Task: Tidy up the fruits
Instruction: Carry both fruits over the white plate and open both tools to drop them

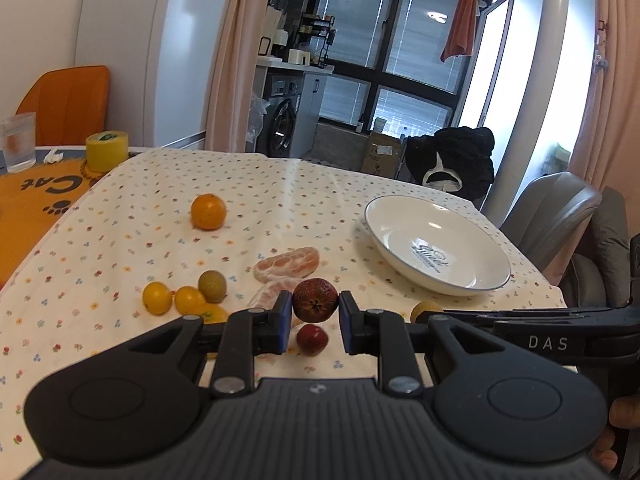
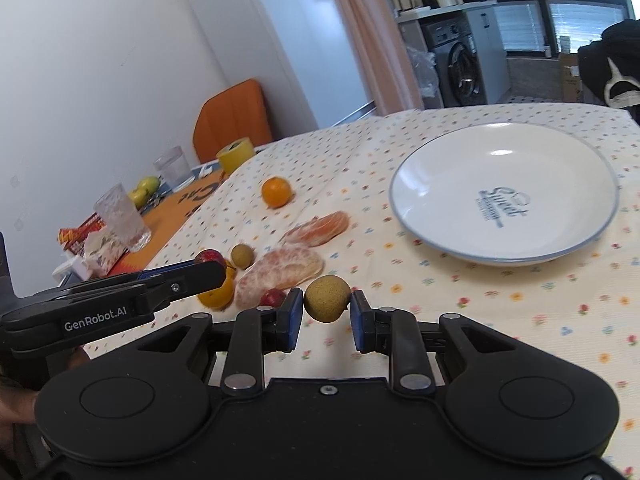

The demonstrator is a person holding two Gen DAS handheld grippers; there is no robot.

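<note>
Both tools hold fruit above the flowered tabletop [image 1: 120, 216].

The left tool [image 1: 315, 306] is clamped on a dark red fruit [image 1: 315, 300]; the right tool [image 2: 327, 305] grips a tan round fruit [image 2: 327, 298]. The white plate [image 2: 560, 152] lies bare nearby, with peeled citrus segments [image 2: 280, 270] and small oranges [image 1: 208, 211] scattered beside it.

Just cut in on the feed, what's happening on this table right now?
A person holds a claw in each hand and is sorting fruit on the floral tablecloth. The left claw is closed on a small dark red round fruit, lifted clear of the cloth. The right claw grips a small tan-brown round fruit. The white plate with a blue rim is empty. An orange, peeled citrus pieces and small yellow fruits lie loose on the cloth.
</note>
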